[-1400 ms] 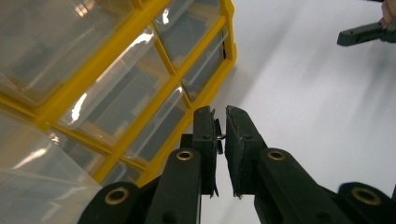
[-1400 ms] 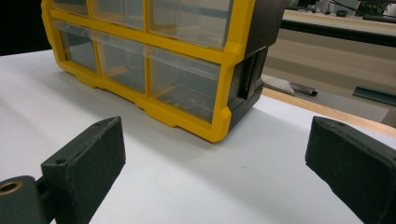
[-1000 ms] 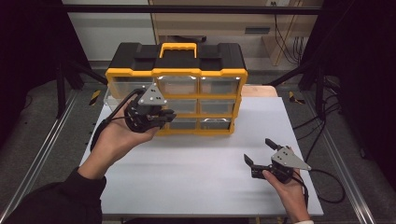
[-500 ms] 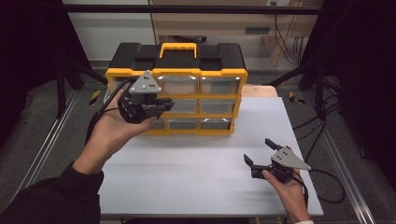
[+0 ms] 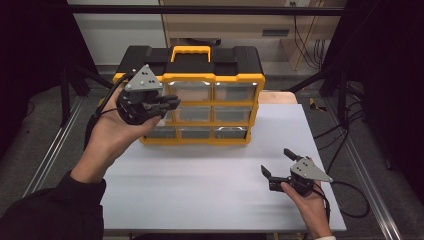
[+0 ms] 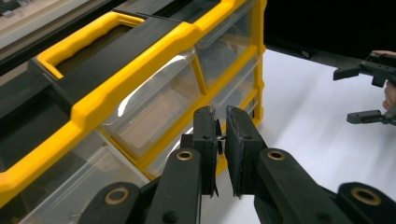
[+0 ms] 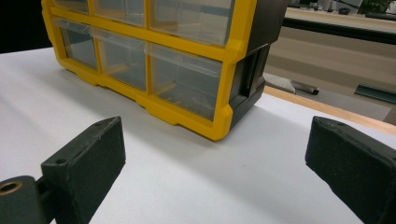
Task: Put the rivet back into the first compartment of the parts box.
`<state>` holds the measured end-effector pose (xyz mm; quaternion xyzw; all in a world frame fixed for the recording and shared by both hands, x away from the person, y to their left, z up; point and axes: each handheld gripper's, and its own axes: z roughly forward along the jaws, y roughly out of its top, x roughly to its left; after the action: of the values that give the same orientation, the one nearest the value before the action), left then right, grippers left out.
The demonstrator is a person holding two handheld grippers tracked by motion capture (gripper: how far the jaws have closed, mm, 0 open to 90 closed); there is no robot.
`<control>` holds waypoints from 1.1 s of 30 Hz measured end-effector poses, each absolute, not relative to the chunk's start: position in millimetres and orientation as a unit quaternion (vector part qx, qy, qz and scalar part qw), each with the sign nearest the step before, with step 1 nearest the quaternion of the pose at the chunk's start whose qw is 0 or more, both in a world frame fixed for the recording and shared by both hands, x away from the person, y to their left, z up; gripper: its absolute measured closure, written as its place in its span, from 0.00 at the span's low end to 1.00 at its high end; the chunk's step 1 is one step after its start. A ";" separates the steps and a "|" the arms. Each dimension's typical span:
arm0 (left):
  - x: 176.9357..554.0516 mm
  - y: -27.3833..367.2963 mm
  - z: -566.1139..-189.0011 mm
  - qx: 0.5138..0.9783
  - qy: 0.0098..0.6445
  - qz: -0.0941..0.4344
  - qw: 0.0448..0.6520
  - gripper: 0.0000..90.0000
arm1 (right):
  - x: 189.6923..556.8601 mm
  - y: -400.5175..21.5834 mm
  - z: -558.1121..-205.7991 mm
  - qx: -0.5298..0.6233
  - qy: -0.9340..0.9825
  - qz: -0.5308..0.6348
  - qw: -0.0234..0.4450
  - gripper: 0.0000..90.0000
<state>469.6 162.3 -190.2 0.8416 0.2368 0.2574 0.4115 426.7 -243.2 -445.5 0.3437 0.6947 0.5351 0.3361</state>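
At the far middle of the white tabletop (image 5: pixel 210 185), the yellow-and-black plastic organiser cabinet with clear drawers (image 5: pixel 215 107) is standing upright, its yellow carry handle (image 5: pixel 190 52) lying on top. Its drawer fronts are facing the person, and all of them are sitting flush in the frame.

The left tool (image 5: pixel 167 104) is hovering in front of the cabinet's upper left drawers, raised above the tabletop and pointing toward the right. In the left gripper view its jaws are standing nearly together, clenched with only a thin slit between the pads; something small and thin is showing in that slit, but what it is cannot be told.

The right tool (image 5: pixel 280 162) is resting low at the near right of the tabletop, well apart from the cabinet, aiming toward its lower right corner. Its jaws are spread wide and released, gripping nothing, as the right gripper view shows bare tabletop between them.
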 end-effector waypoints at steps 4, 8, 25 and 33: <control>471.0 168.0 -188.5 0.837 0.243 0.260 0.416 0.91 | 426.7 -243.2 -445.5 0.344 0.695 0.535 0.336 0.06; 471.4 173.0 -187.2 0.832 0.249 0.265 0.420 0.91 | 426.8 -243.1 -445.6 0.344 0.695 0.535 0.337 0.06; 472.8 189.2 -183.6 0.816 0.266 0.276 0.432 0.91 | 426.8 -242.8 -445.8 0.344 0.695 0.534 0.336 0.06; 477.0 198.7 -184.4 0.814 0.277 0.283 0.426 0.91 | 426.7 -242.7 -445.9 0.344 0.696 0.534 0.335 0.06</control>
<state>477.0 198.7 -184.4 0.8136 0.2769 0.2830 0.4257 426.7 -242.7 -445.9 0.3436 0.6957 0.5342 0.3355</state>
